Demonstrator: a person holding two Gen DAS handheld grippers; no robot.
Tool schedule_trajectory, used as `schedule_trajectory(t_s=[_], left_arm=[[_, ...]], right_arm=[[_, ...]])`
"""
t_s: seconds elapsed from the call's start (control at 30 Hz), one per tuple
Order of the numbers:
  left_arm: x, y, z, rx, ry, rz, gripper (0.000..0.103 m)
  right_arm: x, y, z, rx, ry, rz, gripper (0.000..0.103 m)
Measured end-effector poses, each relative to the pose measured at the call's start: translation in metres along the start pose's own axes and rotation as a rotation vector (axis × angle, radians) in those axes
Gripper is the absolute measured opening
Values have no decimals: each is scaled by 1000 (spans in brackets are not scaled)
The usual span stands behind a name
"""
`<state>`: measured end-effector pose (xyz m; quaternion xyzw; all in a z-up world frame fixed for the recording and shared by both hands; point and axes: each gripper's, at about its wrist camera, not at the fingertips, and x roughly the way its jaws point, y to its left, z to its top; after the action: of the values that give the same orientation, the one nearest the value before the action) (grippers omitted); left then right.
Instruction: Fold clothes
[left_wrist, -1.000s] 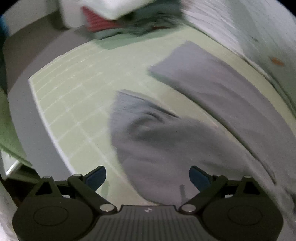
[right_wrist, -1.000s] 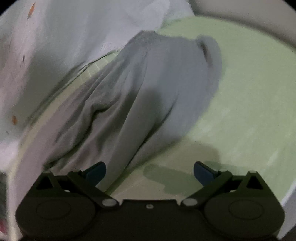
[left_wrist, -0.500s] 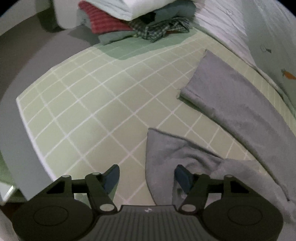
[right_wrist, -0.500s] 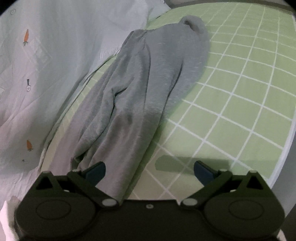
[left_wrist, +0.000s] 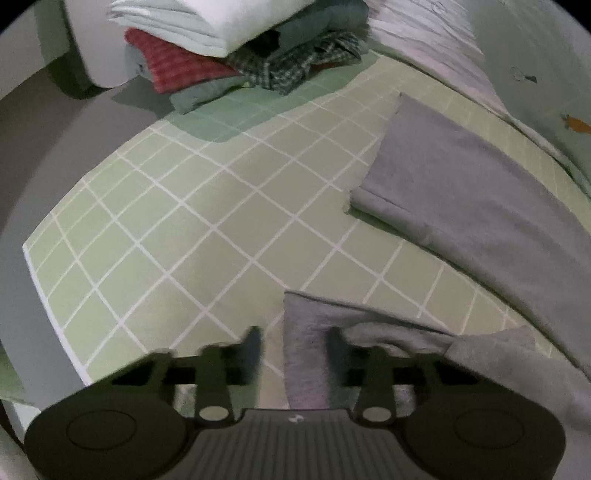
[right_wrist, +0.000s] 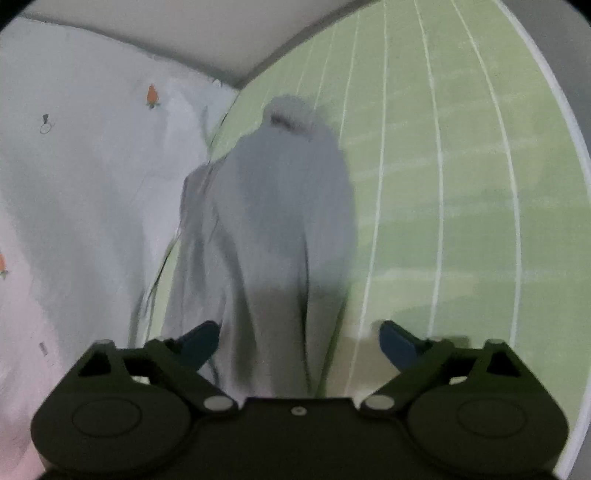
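Grey trousers (left_wrist: 461, 192) lie spread on a green checked sheet (left_wrist: 184, 221). The hem corner of their nearer leg (left_wrist: 306, 321) sits between the fingers of my left gripper (left_wrist: 294, 347). Its jaws are narrowed but still open, with a gap between the left finger and the cloth edge. In the right wrist view the same trousers (right_wrist: 280, 206) run away from me in a rumpled strip. My right gripper (right_wrist: 299, 336) hangs wide open just over their near end, gripping nothing. That view is blurred.
A pile of folded and loose clothes (left_wrist: 258, 62) under a white folded quilt (left_wrist: 192, 22) sits at the far end of the bed. A white carrot-print cover (right_wrist: 92, 184) borders the trousers. The sheet's edge (left_wrist: 33, 266) drops off at the left.
My left gripper's jaws have narrowed steadily and come down onto the near leg's hem. The right gripper stayed wide open while swinging to line up along the trousers.
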<state>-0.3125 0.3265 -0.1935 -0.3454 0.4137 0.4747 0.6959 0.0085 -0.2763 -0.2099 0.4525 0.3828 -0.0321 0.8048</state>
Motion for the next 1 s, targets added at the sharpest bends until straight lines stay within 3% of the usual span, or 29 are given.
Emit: schedule_trajectory(t_s=[0.03,0.1,0.23,0.3,0.37,0.53,0.67,0.73,0.83,1.0], left_arm=[[-1,2,0,-15,1,-4,11],[-2,5,0,-44,3,-12,7],[-5,5,-4,-83,3,-2,1],[-8,3,-7,-91,3,4,0],[-17,3,-7,-110,-11,-4,0],[-75,16,9,-170,-113,-10,0],[-132,24,40,-241,-241,-80,0],[-143,15,59,-230,-290,-101,0],[-139,-15,92,-187,-335,-117,0],[-89,-68,131,-179,-276,-160,0]], right_arm=[[3,2,4,-20,-2,-12,75],[10,7,10,-89,3,-44,53],[21,24,9,-282,41,-88,37],[26,30,7,-344,63,-98,1],[25,35,6,-386,70,-93,1],[-19,56,27,-447,-13,19,1],[-51,84,54,-490,-65,111,1],[-55,98,66,-479,-71,155,1],[-38,122,76,-466,-63,193,1],[15,146,80,-416,-12,145,1]])
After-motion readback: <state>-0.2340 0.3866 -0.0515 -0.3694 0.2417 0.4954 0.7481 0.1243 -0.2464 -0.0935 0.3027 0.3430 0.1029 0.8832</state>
